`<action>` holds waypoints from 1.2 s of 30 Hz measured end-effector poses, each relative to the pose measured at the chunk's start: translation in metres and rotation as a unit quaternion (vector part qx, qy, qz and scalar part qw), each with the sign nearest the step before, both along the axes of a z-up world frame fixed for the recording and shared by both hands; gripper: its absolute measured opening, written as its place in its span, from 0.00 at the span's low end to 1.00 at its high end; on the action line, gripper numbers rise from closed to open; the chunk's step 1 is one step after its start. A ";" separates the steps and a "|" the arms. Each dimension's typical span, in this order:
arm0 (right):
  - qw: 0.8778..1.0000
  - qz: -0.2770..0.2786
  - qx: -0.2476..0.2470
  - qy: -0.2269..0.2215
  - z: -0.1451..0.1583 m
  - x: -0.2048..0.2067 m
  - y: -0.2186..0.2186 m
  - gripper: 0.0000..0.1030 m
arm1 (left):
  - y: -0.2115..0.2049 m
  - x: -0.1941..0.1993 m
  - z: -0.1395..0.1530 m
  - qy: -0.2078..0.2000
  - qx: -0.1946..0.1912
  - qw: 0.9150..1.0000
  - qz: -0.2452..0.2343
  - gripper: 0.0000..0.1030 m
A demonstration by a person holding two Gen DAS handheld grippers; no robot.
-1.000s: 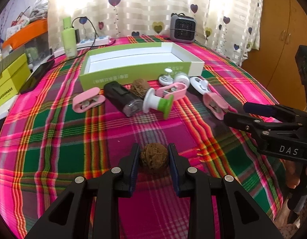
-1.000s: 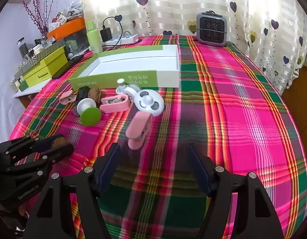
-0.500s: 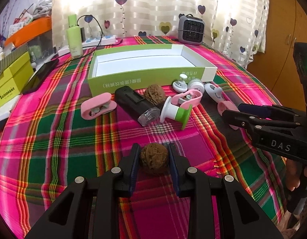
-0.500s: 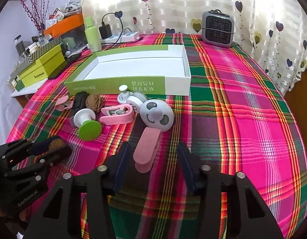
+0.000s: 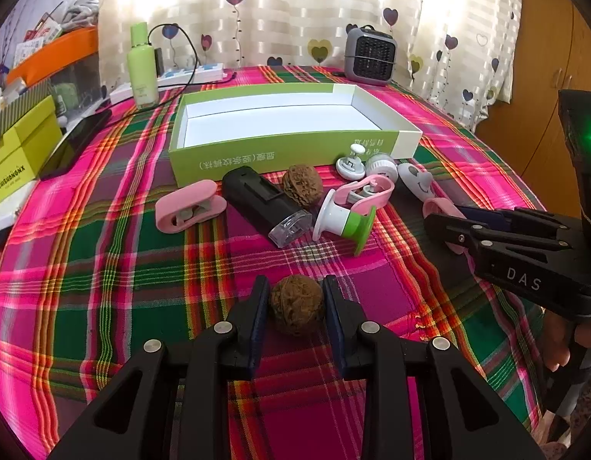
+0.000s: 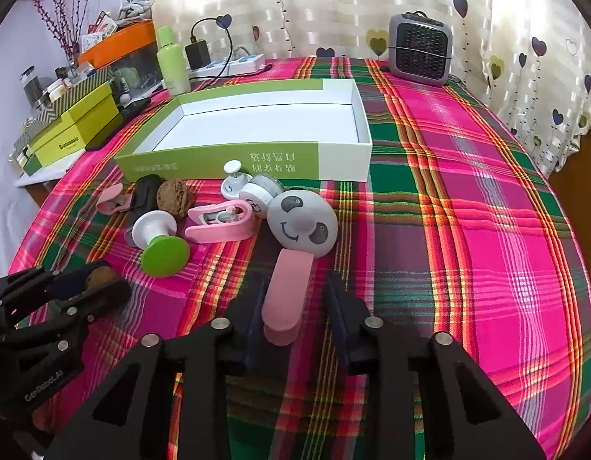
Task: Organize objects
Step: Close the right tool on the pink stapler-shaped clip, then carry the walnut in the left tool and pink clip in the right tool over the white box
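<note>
Left wrist view gives us a wrinkled brown walnut (image 5: 295,308) clamped between the left gripper (image 5: 295,299) pads, near the table's front. Our right gripper (image 6: 295,306) has just been closing around the smooth pink handle of the panda-faced fan (image 6: 291,268); we cannot tell whether both pads touch it. Behind lies an empty green-and-white cardboard box (image 6: 219,163) on the plaid cloth (image 6: 468,230). Heart-print curtains (image 6: 334,4) back the table.
</note>
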State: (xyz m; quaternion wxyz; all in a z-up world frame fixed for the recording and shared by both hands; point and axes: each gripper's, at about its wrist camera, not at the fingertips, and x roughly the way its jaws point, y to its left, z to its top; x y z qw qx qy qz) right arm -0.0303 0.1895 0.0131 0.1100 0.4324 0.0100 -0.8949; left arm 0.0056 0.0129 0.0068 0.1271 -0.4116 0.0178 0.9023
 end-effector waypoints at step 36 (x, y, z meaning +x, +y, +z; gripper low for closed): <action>0.999 0.042 -0.025 0.004 0.008 0.014 -0.017 0.18 | -0.003 0.000 0.007 0.007 0.006 1.000 0.010 0.25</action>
